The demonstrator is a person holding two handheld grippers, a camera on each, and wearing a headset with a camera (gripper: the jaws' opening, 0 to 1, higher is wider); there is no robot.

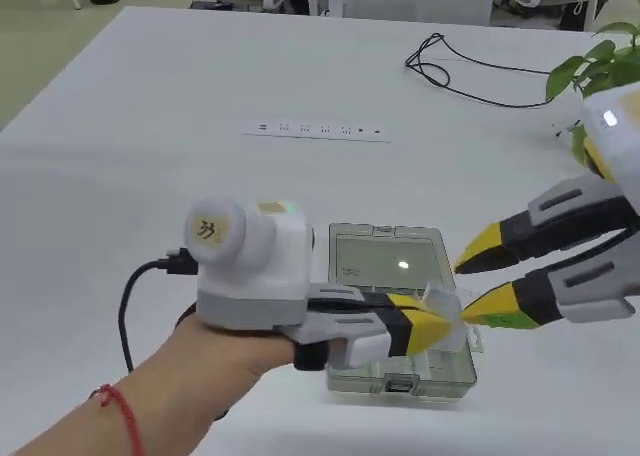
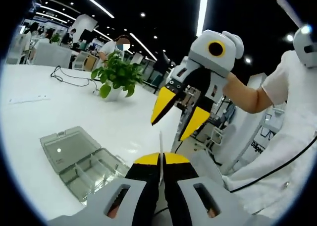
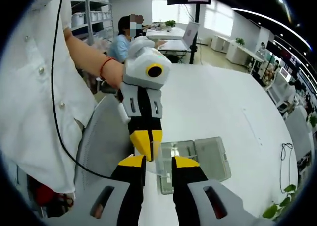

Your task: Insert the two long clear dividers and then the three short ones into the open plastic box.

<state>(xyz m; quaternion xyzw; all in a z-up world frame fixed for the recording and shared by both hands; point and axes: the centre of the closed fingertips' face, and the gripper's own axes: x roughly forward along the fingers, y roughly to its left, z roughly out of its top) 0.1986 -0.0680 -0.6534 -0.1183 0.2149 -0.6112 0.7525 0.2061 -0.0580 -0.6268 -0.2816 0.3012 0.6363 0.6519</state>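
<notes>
Nearest you, your left hand (image 1: 225, 361), a red cord at its wrist, carries the left gripper (image 1: 435, 326), whose yellow-tipped jaws are pressed together on a clear divider (image 1: 450, 304). In the left gripper view the divider stands edge-on, a thin upright line rising from between those jaws. The piece hangs over the right part of the open plastic box (image 1: 380, 248), which lies toward the near edge of the white worktop (image 1: 150, 156), right of its middle. The box's lid is folded flat on the far side and its base is nearer you. In the left gripper view, clear walls already stand in that base. Your right gripper (image 1: 463, 289) comes in from the right with its jaws spread wide, and in its own view the divider sits in the gap between them. You cannot tell there whether either jaw touches the piece. Farther out, a white power strip (image 1: 315, 130) lies flat near the middle of the worktop. A black cable (image 1: 440, 71) loops toward the far right corner, and a leafy plant (image 1: 600, 66) stands at the right edge.
</notes>
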